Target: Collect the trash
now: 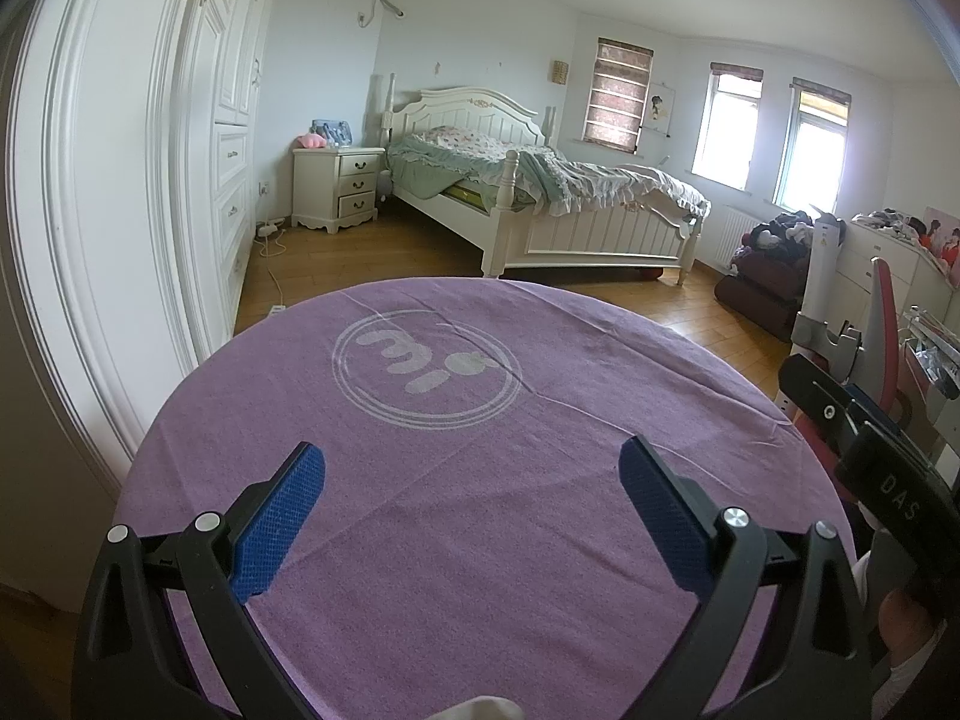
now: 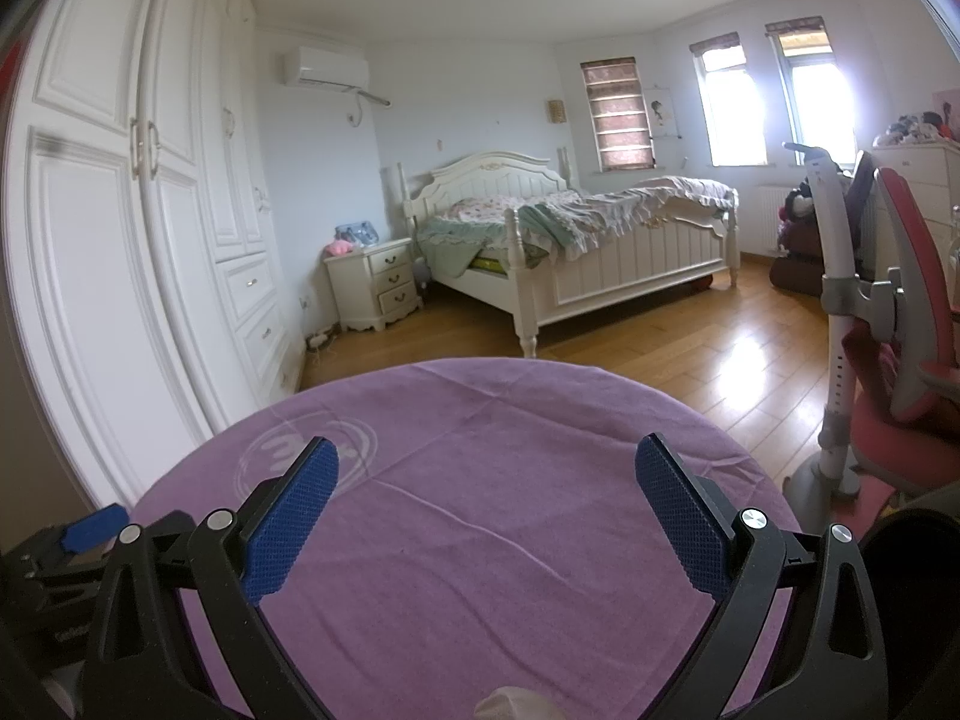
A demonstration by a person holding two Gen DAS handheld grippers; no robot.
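Both grippers held over the purple-covered desk (image 1: 480,540)

Fingers of the left gripper (image 1: 471,510) and right gripper (image 2: 486,504) are spread wide, nothing gripped; no trash can be made out.

Each tool, left tool (image 1: 471,474) and right tool (image 2: 486,468), has black arms, silver screws and blue textured pads (image 1: 279,525).

L gripper (image 1: 471,474) hovering over purple cloth (image 1: 480,540) on round table, blue pads (image 1: 282,516) spread wide, nothing btwn them. White circular logo (image 1: 426,369) lying ahead on cloth. R gripper (image 1: 840,420) showing at right edge. White bed (image 1: 540,192), nightstand (image 1: 336,189) sitting beyond.
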